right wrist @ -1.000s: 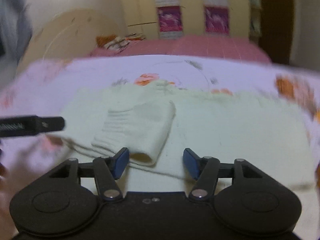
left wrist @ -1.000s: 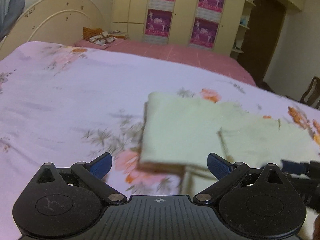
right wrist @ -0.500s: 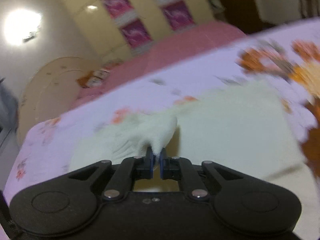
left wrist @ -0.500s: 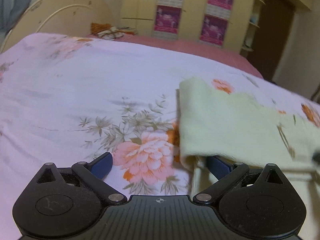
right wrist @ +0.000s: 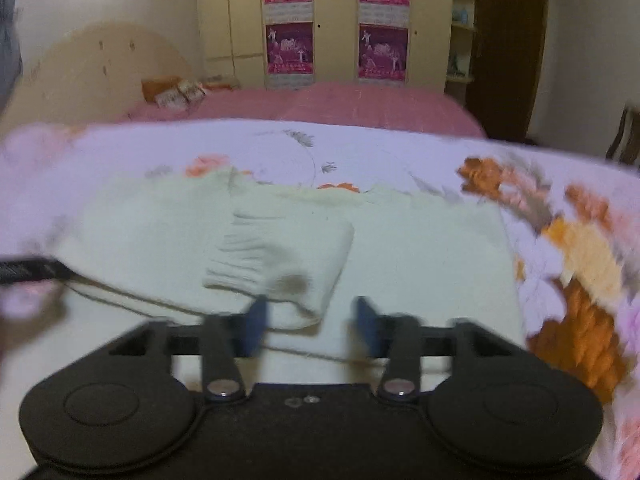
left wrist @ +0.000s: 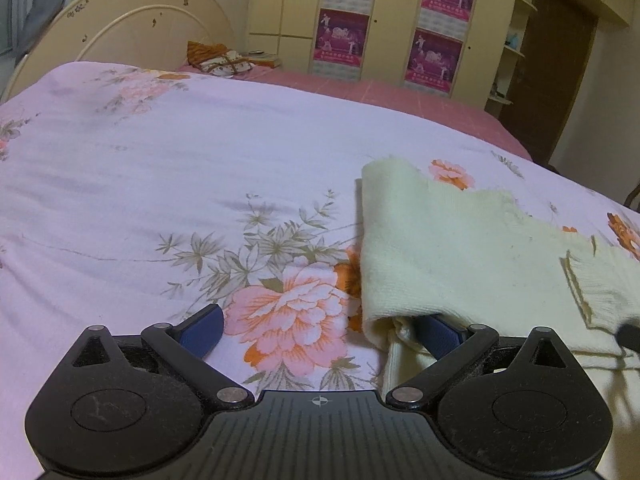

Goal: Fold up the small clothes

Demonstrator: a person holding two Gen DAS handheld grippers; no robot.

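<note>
Left wrist: garment (left wrist: 460, 248) edge (folded) borders bare bedsheet (left wrist: 160, 184).

A home bedroom, a bed with floral pink sheet (left wrist: 168, 184), a curved cream headboard (left wrist: 132, 28), cream wardrobe doors (left wrist: 392, 20) that carried 4 magenta posters (left wrist: 434, 60), a brown door (left wrist: 560, 76).

No legible txt anywhere. Four magenta posters (left wrist: 437, 58) on the wardrobe doors (left wrist: 390, 20) have pale strips w/ print, too small/blurry to read in either view. Left gripper (left wrist: 320, 330) body has only a small crosshair mark at center, no letters/nos. Right gripper (right wrist: 312, 322) body shows two tiny round marks, no txt. No brands or labels seen.
</note>
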